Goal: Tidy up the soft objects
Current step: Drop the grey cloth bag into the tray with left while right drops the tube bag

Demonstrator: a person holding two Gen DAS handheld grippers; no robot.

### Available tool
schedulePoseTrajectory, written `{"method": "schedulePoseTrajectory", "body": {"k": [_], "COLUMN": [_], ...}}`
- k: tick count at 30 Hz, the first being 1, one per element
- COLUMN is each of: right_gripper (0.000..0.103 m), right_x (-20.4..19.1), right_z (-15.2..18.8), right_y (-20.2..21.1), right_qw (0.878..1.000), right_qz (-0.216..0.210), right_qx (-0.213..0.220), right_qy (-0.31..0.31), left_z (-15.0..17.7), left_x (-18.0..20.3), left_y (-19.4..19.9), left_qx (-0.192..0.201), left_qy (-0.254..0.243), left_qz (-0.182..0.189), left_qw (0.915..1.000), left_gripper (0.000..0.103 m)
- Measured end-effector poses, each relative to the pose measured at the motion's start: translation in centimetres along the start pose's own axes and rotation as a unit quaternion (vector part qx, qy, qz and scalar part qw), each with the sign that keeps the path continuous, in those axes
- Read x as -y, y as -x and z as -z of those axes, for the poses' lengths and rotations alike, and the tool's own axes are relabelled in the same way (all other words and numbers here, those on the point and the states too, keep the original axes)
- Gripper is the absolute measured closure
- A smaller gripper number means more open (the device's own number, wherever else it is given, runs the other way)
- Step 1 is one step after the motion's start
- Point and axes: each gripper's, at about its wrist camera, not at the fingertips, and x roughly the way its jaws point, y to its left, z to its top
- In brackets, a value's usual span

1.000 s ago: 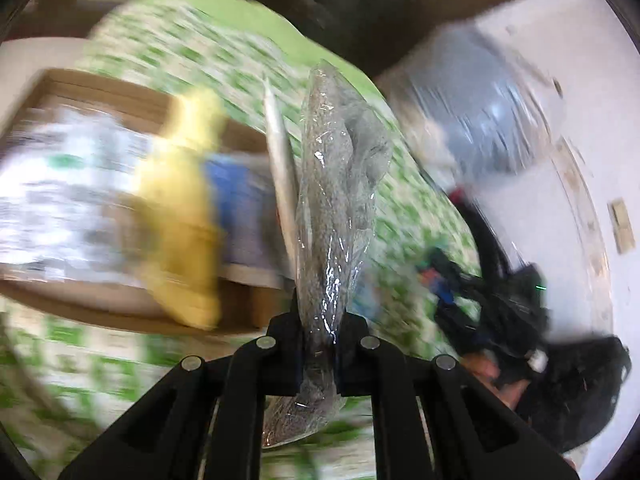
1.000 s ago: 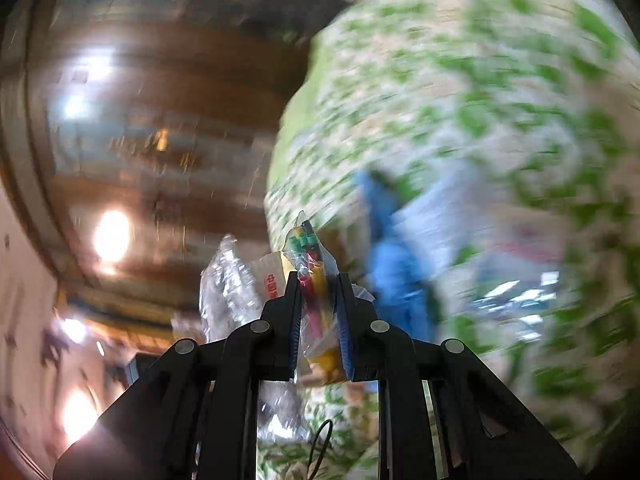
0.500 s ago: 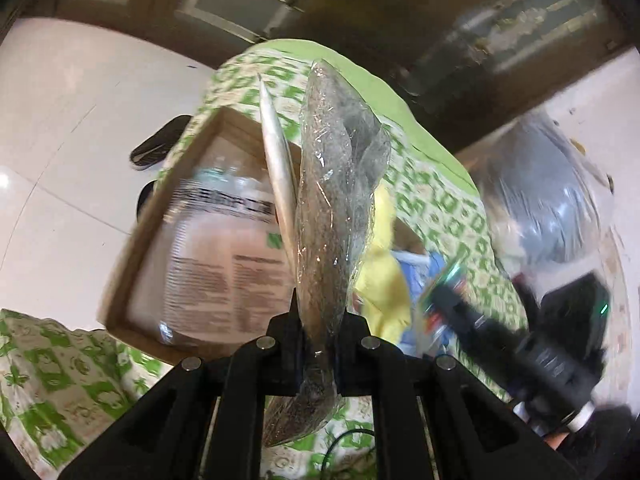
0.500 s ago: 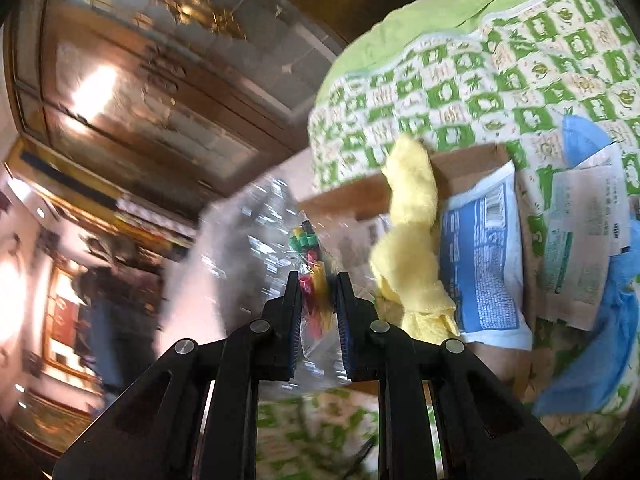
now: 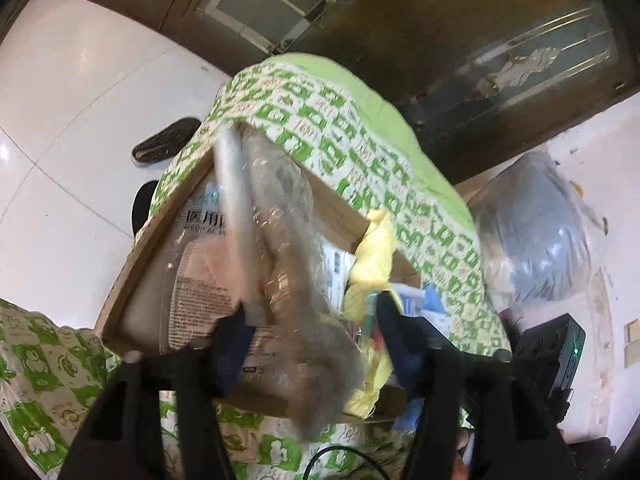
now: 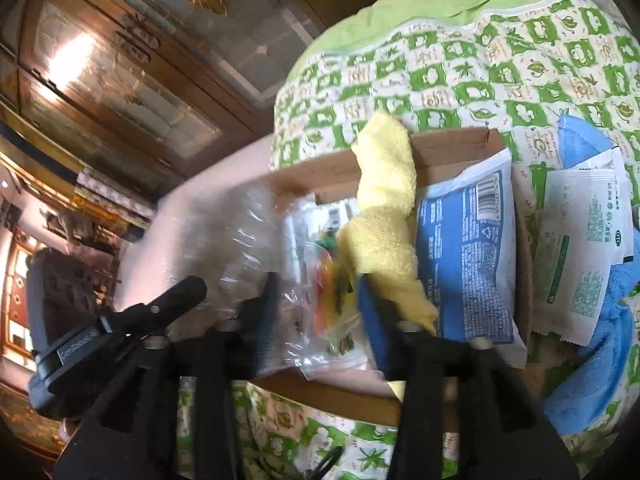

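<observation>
A cardboard box (image 5: 120,300) lies on the green-and-white quilt (image 5: 360,128). My left gripper (image 5: 310,316) hangs over it with its jaws opening. A clear bag of grey stuff (image 5: 304,280) sits loose and blurred between them, no pad pressing on it. My right gripper (image 6: 316,292) is over the same box (image 6: 452,144), its jaws opening too. A clear packet of coloured pieces (image 6: 332,276) slips free between them. A yellow towel (image 6: 384,208) and a blue-and-white packet (image 6: 468,248) lie in the box.
A white-and-green sachet (image 6: 580,248) rests on a blue towel (image 6: 600,360) right of the box. The left gripper's body (image 6: 120,320) shows at the right view's left side. White floor with a dark slipper (image 5: 166,140) lies beyond the quilt; a full plastic sack (image 5: 536,232) stands at the right.
Both grippers swung over the box, then opened. The grey bag and the coloured packet, pinched upright before, now sag loose between the spread jaws.
</observation>
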Motion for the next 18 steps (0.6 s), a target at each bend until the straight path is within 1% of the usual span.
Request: {"method": "schedulePoseTrajectory", "body": {"k": [2, 4, 6, 8, 10, 12, 13, 15, 16, 18], "right_gripper": [0.052, 0.052, 0.052, 0.052, 0.052, 0.052, 0.052, 0.052, 0.052, 0.052], "right_x": [0.2, -0.1, -0.2, 0.0, 0.8, 2.1, 3.1, 5.1, 6.2, 8.2], "right_z": [0.0, 0.0, 0.1, 0.1, -0.2, -0.7, -1.0, -0.3, 0.0, 0.1], "right_y": [0.7, 1.4, 2.1, 3.0, 4.4, 5.6, 6.4, 7.6, 8.3, 9.3], "right_qw": [1.0, 1.0, 0.999, 0.999, 0.998, 0.995, 0.992, 0.987, 0.984, 0.977], "right_qz": [-0.014, -0.019, -0.019, -0.023, -0.038, -0.055, -0.064, -0.082, -0.092, -0.11], "right_qx": [0.014, 0.021, 0.029, 0.04, 0.053, 0.069, 0.079, 0.092, 0.098, 0.105], "right_qy": [-0.005, 0.0, 0.003, 0.0, -0.018, -0.047, -0.068, -0.099, -0.116, -0.147], "left_z": [0.0, 0.2, 0.5, 0.6, 0.7, 0.8, 0.7, 0.7, 0.7, 0.5], "left_x": [0.2, 0.5, 1.0, 1.4, 1.7, 1.8, 1.8, 1.6, 1.4, 0.6], "left_y": [0.5, 1.7, 2.8, 3.3, 3.8, 3.9, 3.6, 3.2, 2.9, 2.2], "left_qx": [0.016, 0.051, 0.083, 0.094, 0.107, 0.109, 0.1, 0.095, 0.093, 0.092], "left_qy": [-0.009, -0.019, -0.029, -0.041, -0.052, -0.053, -0.054, -0.051, -0.047, -0.03], "left_qz": [-0.01, -0.03, -0.034, -0.025, -0.021, -0.021, -0.025, -0.046, -0.07, -0.128], "left_qw": [0.9998, 0.9981, 0.9955, 0.9944, 0.9926, 0.9925, 0.9932, 0.9931, 0.9921, 0.9871], "left_gripper": [0.041, 0.041, 0.041, 0.041, 0.041, 0.041, 0.041, 0.041, 0.041, 0.041]}}
